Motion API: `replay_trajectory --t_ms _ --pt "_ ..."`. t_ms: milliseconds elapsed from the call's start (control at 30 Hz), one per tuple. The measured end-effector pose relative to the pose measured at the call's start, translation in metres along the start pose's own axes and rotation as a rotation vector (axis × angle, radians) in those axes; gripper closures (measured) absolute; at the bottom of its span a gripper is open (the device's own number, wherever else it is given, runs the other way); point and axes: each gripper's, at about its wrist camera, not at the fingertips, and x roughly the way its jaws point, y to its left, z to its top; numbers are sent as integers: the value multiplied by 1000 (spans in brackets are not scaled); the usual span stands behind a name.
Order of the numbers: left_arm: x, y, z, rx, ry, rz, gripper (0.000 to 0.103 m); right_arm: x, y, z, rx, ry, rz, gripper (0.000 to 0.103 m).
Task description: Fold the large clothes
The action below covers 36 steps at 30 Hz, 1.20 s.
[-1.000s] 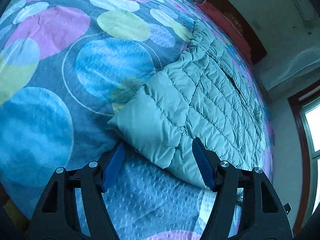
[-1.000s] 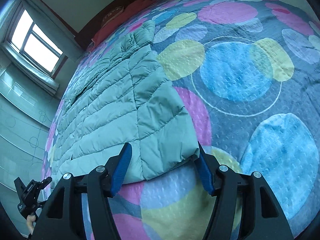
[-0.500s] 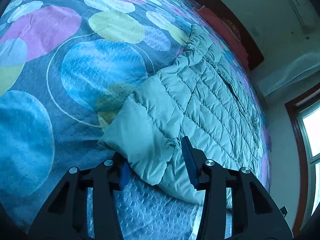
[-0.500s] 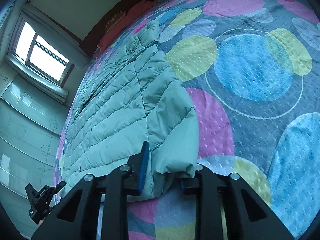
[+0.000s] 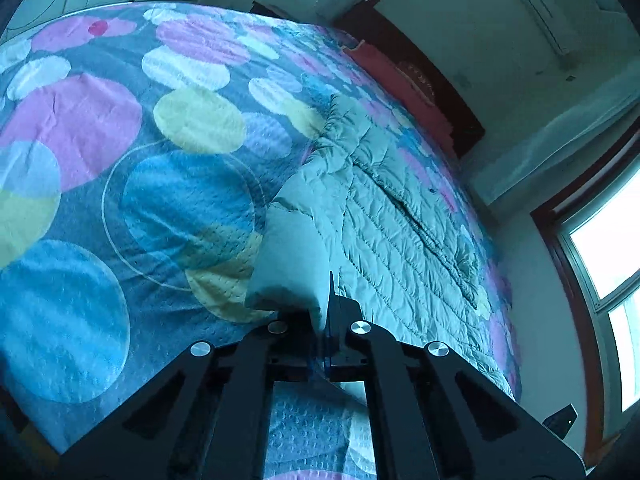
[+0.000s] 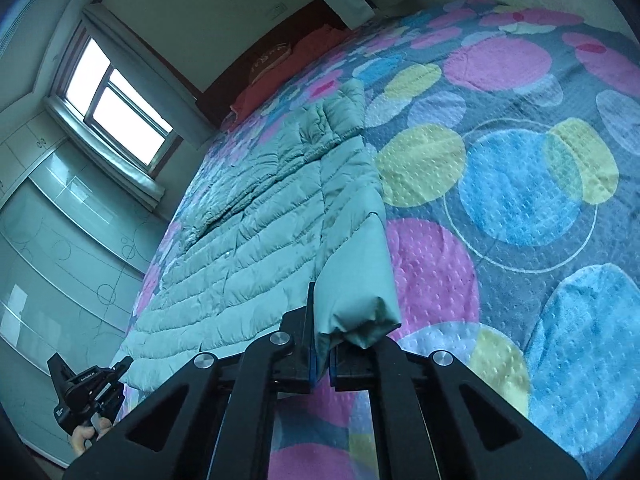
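Item 1, nearest: our left gripper (image 5: 325, 320), jaws pressed together on a smooth corner of the puffer jacket (image 5: 384, 232); the pinched cloth stands up in a peak just ahead of the tips. Our right gripper (image 6: 322, 344) is likewise clamped on its own hem corner (image 6: 360, 300), which bunches over the jaw on its outer side.

Item 2, just ahead: the jacket, pale green, quilted in crosswise bands, lies flat on the bedspread (image 5: 120, 184) beyond both pinches. Its long axis runs straight away from the tools, hem at our tips, collar (image 6: 340, 108) at the far end. From the left tool the body lies ahead and to the right; from the right tool, ahead and to the left. Each hand sits at its own corner, neither nearer the collar, as far as we can judge.

Item 3, judgement: a fold hem-to-collar would carry both corners forward along that axis, kept level with each other.

Item 4, farther: red pillow (image 6: 312, 52) at the bed's head, past the collar; window (image 6: 116, 116) on the wall beyond.
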Motion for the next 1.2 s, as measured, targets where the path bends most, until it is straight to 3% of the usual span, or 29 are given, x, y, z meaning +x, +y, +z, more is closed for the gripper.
replay_trajectory --t_ms 233,467,800,1200 --pt "-14 -38 35 59 -69 -71 101 -16 23 33 -36 -74 65 100" --pt "19 -76 98 107 -117 -82 101 4 52 97 -97 -146 109 100" --pt "139 -123 178 179 -116 38 101 117 63 208 -84 -131 93 100" --pt "293 -142 238 281 -50 187 101 267 47 286 -64 -24 1 100"
